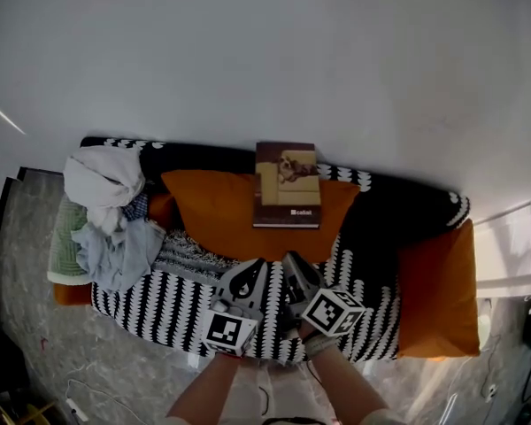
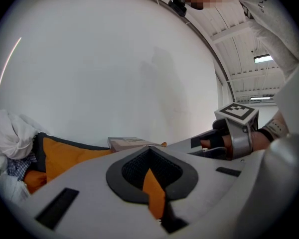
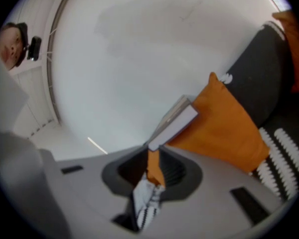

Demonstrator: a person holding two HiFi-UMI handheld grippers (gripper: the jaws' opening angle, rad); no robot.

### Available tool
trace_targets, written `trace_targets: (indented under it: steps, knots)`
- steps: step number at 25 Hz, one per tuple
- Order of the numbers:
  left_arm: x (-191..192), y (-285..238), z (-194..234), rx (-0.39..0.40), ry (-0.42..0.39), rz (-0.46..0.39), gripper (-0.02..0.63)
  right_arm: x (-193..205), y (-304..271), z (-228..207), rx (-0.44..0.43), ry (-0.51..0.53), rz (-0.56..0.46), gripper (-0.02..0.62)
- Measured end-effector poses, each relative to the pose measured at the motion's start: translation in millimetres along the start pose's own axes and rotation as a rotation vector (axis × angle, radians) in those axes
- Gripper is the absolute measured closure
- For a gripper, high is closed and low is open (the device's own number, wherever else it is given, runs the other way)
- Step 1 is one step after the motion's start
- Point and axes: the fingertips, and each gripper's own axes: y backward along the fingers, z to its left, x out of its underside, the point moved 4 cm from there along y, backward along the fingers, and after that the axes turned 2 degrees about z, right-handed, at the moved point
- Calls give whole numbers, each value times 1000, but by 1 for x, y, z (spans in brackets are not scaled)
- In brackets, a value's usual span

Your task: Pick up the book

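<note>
While lying on orange cushion (image 1: 212, 215), book (image 1: 287, 184), white cover lettering (image 1: 301, 212) illegible

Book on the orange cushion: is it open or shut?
Shut. The book lies flat on the orange cushion with its front cover facing up, and no pages are spread.
</note>
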Motion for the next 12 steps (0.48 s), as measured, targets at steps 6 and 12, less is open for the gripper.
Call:
trace_targets:
  steps: [6, 12]
  knots:
    - [5, -2, 12, -19, 18, 3, 583, -6, -21, -4, -77, -177, -33, 446]
    - [15, -3, 21, -36, 10, 11, 584, -6, -32, -25, -5, -400, -47, 312]
